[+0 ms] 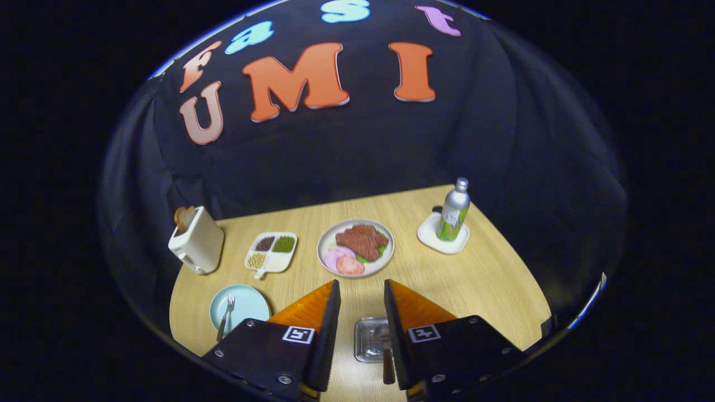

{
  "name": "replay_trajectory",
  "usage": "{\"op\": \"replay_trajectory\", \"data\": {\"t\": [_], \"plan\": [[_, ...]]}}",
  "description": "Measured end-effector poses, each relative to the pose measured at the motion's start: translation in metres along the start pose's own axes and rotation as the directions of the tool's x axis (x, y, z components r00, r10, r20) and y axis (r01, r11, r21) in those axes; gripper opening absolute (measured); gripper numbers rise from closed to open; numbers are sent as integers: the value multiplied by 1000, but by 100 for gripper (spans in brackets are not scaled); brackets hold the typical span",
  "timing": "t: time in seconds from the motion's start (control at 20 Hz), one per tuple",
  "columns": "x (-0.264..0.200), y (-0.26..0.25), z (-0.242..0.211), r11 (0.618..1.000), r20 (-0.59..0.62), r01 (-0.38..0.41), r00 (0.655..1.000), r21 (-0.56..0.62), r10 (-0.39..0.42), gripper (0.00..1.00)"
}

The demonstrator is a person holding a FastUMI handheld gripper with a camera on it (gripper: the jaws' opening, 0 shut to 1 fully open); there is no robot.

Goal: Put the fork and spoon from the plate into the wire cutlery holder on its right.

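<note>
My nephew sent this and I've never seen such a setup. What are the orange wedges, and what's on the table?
No robot: a person holds a two-finger claw, and the camera rides on it, looking along its orange fingers. The claw is open, holding nothing. Between the fingers sits the wire cutlery holder with a brown handle in it, perhaps the spoon. Left of it a fork lies on a blue plate. Beyond stand a toaster, a divided dish, a plate of food and a bottle.
</note>
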State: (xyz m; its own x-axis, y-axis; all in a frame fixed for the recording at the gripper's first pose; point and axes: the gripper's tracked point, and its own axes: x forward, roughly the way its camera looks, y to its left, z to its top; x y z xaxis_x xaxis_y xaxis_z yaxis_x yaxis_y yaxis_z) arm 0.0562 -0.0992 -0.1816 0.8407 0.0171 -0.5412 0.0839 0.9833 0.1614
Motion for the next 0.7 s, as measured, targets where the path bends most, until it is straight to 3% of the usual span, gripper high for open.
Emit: {"op": "replay_trajectory", "data": {"t": [0.1, 0.3, 0.55, 0.7], "plan": [[-13, 11, 39, 999, 156, 2, 988, -33, 3, 60], [-46, 42, 103, 997, 400, 15, 916, -77, 17, 76], [-86, 90, 155, 995, 587, 19, 809, -99, 43, 80], [-85, 106, 156, 994, 606, 26, 795, -104, 42, 81]]}}
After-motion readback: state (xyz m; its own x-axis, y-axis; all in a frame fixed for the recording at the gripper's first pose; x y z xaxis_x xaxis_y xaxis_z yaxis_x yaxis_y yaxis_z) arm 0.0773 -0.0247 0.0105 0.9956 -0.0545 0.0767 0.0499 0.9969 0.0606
